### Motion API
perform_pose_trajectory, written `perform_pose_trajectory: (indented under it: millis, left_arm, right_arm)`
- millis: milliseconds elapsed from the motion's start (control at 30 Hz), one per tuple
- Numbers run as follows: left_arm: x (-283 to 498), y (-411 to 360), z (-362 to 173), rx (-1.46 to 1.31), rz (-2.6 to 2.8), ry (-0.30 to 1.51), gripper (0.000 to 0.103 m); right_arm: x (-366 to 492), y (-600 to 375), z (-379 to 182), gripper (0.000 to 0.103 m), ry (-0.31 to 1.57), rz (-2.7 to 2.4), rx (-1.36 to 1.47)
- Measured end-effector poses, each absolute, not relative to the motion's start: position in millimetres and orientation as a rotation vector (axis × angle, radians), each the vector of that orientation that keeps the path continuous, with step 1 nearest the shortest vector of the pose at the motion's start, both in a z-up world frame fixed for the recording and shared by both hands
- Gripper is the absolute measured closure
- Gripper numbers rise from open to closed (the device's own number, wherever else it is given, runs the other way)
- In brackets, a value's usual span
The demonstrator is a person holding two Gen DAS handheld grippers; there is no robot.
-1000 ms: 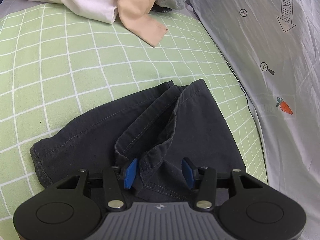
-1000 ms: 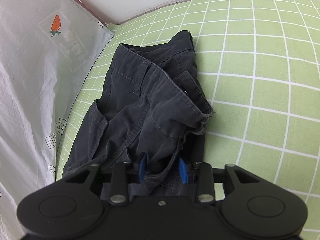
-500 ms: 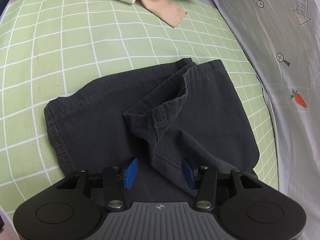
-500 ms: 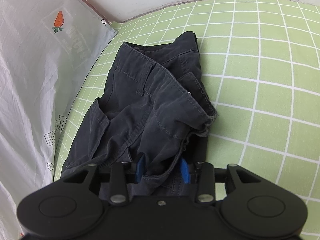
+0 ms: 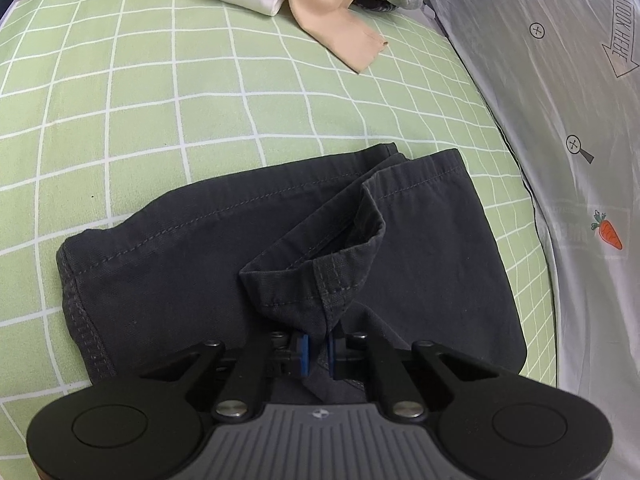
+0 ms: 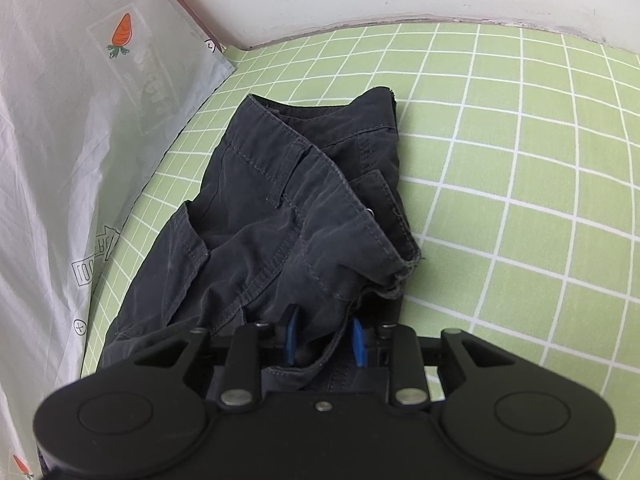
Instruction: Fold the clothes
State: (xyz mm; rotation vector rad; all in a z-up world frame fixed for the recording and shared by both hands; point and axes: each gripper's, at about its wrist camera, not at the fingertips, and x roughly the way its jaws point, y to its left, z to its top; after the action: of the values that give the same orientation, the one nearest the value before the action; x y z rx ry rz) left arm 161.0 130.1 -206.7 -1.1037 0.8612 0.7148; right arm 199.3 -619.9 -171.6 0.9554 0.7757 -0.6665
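Green checked bedsheet [image 5: 168, 92] carries limp dark grey cotton trousers [image 5: 420, 248], best gripped at seams: left gripper [image 5: 315, 350] pinches a hem, right gripper [image 6: 322, 340] half-open around waistband.

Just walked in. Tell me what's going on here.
A person with two handheld grippers is folding dark trousers on a green checked sheet. The left gripper is shut on a leg hem. The right gripper has waist fabric between its jaws. Other clothes lie beyond.
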Motion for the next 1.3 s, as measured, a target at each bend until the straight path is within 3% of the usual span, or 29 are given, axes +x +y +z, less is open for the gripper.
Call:
perform_pose_trajectory:
  millis: [100,200,267,333,433,633,933,1033,1167,1300]
  left_arm:
    - [162,131,-207,-1.103,0.711,0.869,0.092]
    - [162,131,-208,-1.105,0.71,0.863,0.092]
    - [161,130,-208,-1.107,0.71,0.854,0.092]
    - [159,130,-209,-1.112,0.713,0.841,0.094]
    - [156,130,-207,-1.125,0.718,0.816,0.1]
    - [156,136,-184,-1.093,0.7,0.726,0.101]
    - [157,136,-85,-0.898,0.556,0.519,0.101]
    - [148,134,-105,-0.864,0.631,0.612,0.1]
    - [126,138,-172,-0.929,0.768,0.779,0.101]
    - [106,143,-173,-0.991,0.773,0.743,0.1]
  right_arm:
    - [201,-624,-174,0.056,0.769,-0.671,0.977]
    - [203,-627,-174,0.057,0.741,-0.661,0.992]
    - [204,-628,-175,0.059,0.733,-0.661,1.003]
    - [202,-628,-174,0.076,0.721,-0.659,0.999]
    - [199,-628,-170,0.09,0.712,-0.655,0.982]
    - [196,-641,-134,0.096,0.59,-0.636,0.88]
    - [214,-675,-84,0.097,0.45,-0.591,0.767]
    - [215,-678,-100,0.097,0.526,-0.641,0.74]
    - [215,-686,-149,0.097,0.706,-0.713,0.712]
    - [205,-693,-147,0.097,0.682,-0.7,0.742]
